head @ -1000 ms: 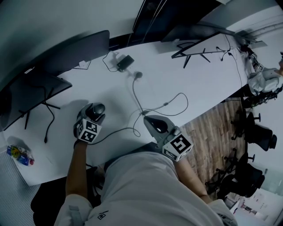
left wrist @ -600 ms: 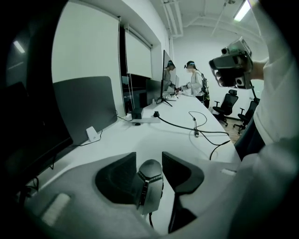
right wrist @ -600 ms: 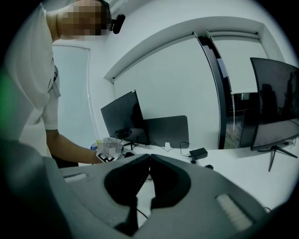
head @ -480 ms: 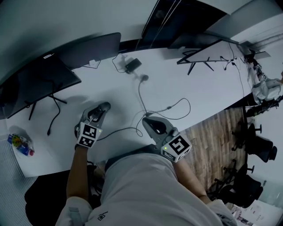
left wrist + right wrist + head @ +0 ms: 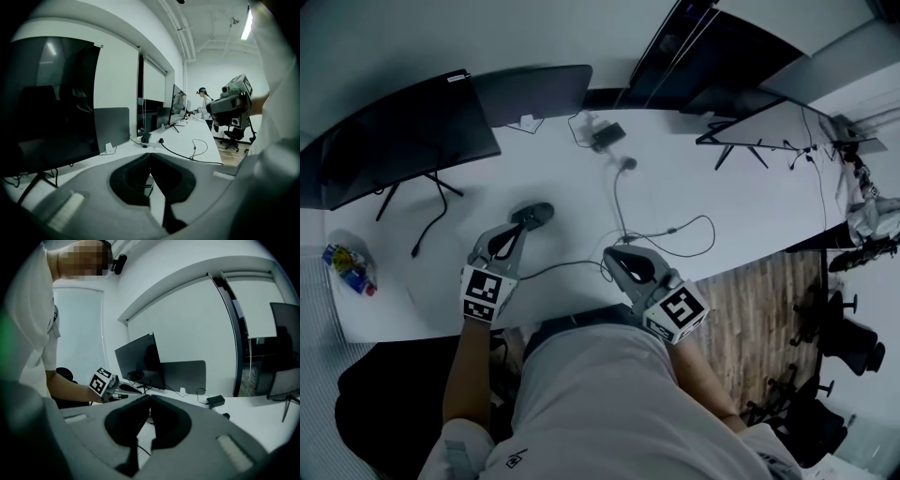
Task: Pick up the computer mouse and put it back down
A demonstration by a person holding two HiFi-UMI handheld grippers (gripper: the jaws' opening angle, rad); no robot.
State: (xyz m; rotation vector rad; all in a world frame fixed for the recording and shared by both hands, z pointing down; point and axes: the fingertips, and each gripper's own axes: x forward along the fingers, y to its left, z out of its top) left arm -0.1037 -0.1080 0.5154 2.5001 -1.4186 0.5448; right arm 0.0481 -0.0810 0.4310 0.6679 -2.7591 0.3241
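Observation:
The dark computer mouse [image 5: 534, 215] lies on the white table [image 5: 722, 187], just beyond the tips of my left gripper [image 5: 521, 229]. That gripper hangs above the table and clear of the mouse. Its jaws meet at the tips with nothing between them [image 5: 149, 157]. My right gripper [image 5: 610, 252] hovers over the table's near edge. It is shut and empty [image 5: 150, 398]. In the right gripper view the left gripper's marker cube [image 5: 101, 380] shows at the left, in front of a monitor.
A black monitor [image 5: 403, 141] and a grey panel [image 5: 534, 94] stand at the back left. A power adapter [image 5: 605, 136] and a looping cable [image 5: 675, 234] lie mid-table. A coloured packet [image 5: 347, 267] sits at the left edge. Wooden floor [image 5: 750, 300] and office chairs are to the right.
The left gripper stood open around the mouse, then rose off it and closed its jaws. The mouse stays on the table. The right gripper has shifted only a little.

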